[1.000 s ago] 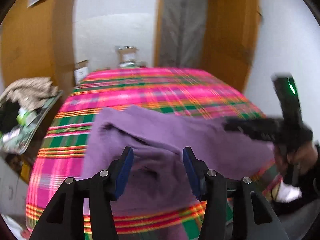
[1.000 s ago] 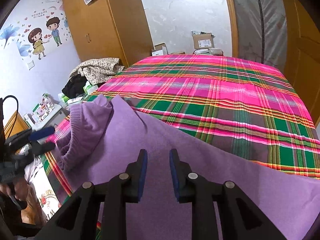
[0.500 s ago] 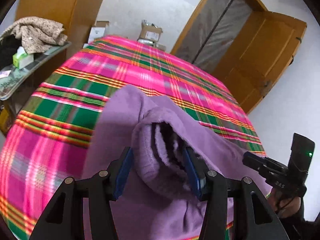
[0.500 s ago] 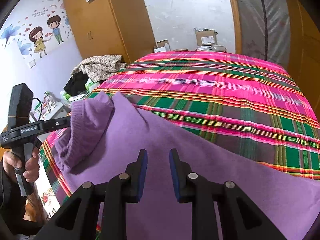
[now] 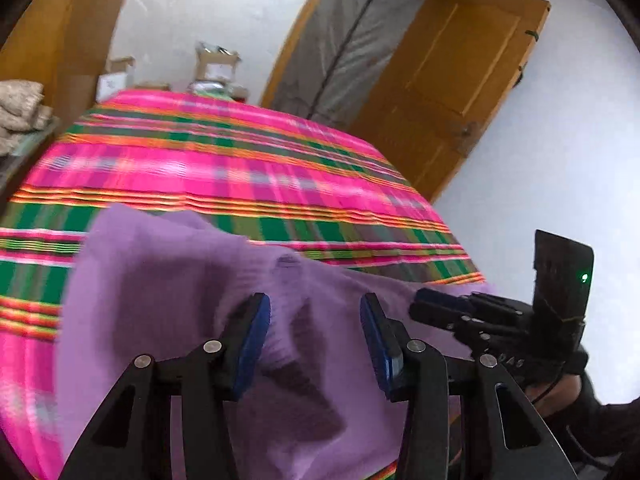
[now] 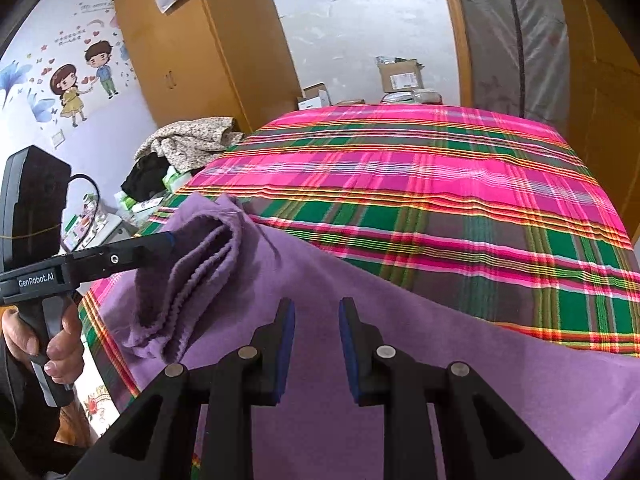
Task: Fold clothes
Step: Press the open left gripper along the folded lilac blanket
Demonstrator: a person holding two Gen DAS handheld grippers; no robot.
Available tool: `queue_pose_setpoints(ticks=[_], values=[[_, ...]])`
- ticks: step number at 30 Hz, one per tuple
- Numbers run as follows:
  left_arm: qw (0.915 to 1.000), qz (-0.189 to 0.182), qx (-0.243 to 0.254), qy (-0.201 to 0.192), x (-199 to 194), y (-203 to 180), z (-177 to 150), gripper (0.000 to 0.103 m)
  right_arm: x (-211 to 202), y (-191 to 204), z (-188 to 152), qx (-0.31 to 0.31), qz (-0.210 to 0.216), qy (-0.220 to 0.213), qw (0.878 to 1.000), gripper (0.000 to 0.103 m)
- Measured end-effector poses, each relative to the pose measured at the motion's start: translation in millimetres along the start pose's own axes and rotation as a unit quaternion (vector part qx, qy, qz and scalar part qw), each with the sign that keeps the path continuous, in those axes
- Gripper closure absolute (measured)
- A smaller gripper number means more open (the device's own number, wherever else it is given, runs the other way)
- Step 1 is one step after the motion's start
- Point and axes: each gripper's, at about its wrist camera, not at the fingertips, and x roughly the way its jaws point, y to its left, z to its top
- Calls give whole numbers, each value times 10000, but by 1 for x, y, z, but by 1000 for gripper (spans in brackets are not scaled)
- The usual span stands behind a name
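Note:
A purple sweater (image 5: 160,280) (image 6: 400,340) lies across the near end of the bed's plaid cover (image 5: 240,168) (image 6: 440,184). Its ribbed end is bunched up in loose folds (image 6: 200,264). My left gripper (image 5: 314,304) (image 6: 170,240) straddles that bunch and its jaws are closing, with fabric between them and the pads still apart. My right gripper (image 6: 317,306) (image 5: 420,306) hovers low over the flat part of the sweater. Its jaws stand a little apart, with smooth cloth showing through the gap and nothing pinched.
A pile of clothes (image 6: 192,136) and a cluttered side table (image 6: 100,220) stand left of the bed by a wooden wardrobe (image 6: 192,52). Cardboard boxes (image 6: 400,76) sit beyond the far end. A wooden door (image 5: 460,80) hangs open on the right.
My left gripper has swung in from the side onto the sweater's bunched end, and its jaws have narrowed. The right gripper has stayed where it was.

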Motion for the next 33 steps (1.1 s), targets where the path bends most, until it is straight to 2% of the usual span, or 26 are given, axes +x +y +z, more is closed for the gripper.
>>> queue_pose_setpoints(ticks=[3,7,9,12,16,21,27,33], values=[[9985,462,-109,-272,-25,14,-5,55,5,11,1,-80,145,41,9999,80],[9934,902,-574,-418,-41,42,-13,55,10,27,1,-193,343,97,9992,80],[9918,971,-737,-379,-37,51,-15,55,11,32,1,-236,380,114,9989,79],[9915,1117,-663,-96,-14,50,-16,55,8,35,-1,-237,365,103,9990,79],[9940,1026,-175,342,21,25,-21,55,1,30,-2,-155,257,47,9995,78],[9910,1184,256,562,42,8,-31,55,-3,21,-5,-11,181,52,9998,78],[9919,1197,186,379,15,9,-37,55,-2,19,-5,116,250,88,9996,77],[9900,1406,-129,27,-27,24,-44,55,-2,28,-3,79,401,87,9991,65]])
